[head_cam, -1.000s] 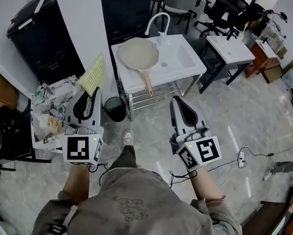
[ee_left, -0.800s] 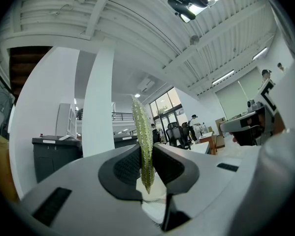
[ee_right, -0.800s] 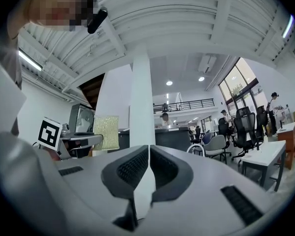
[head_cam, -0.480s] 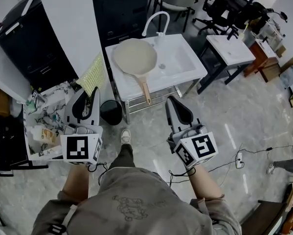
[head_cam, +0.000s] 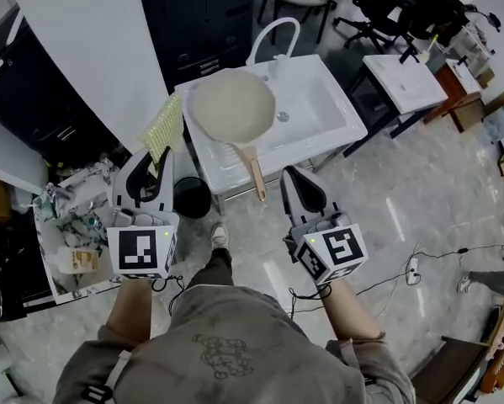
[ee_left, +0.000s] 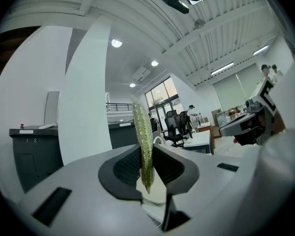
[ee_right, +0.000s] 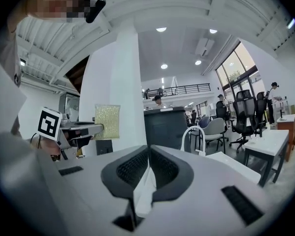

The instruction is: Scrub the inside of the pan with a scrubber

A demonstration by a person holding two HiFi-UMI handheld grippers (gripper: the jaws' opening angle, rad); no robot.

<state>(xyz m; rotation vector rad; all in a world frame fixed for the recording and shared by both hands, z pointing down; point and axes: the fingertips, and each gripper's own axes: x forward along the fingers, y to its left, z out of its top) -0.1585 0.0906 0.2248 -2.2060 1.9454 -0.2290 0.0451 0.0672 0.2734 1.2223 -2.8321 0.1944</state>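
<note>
In the head view, the round cream pan (head_cam: 232,106) with a wooden handle lies on the left part of the white square sink (head_cam: 327,133). Its handle points at the person. The left gripper (head_cam: 148,182) holds up the flat yellow-green scrubber (head_cam: 163,129), apart from the pan. The right gripper (head_cam: 304,190) shows just right of the handle's end.

In the left gripper view, the jaws pinch the scrubber, seen edge-on.

In the right gripper view, the jaws are pressed together with nothing between them.
</note>
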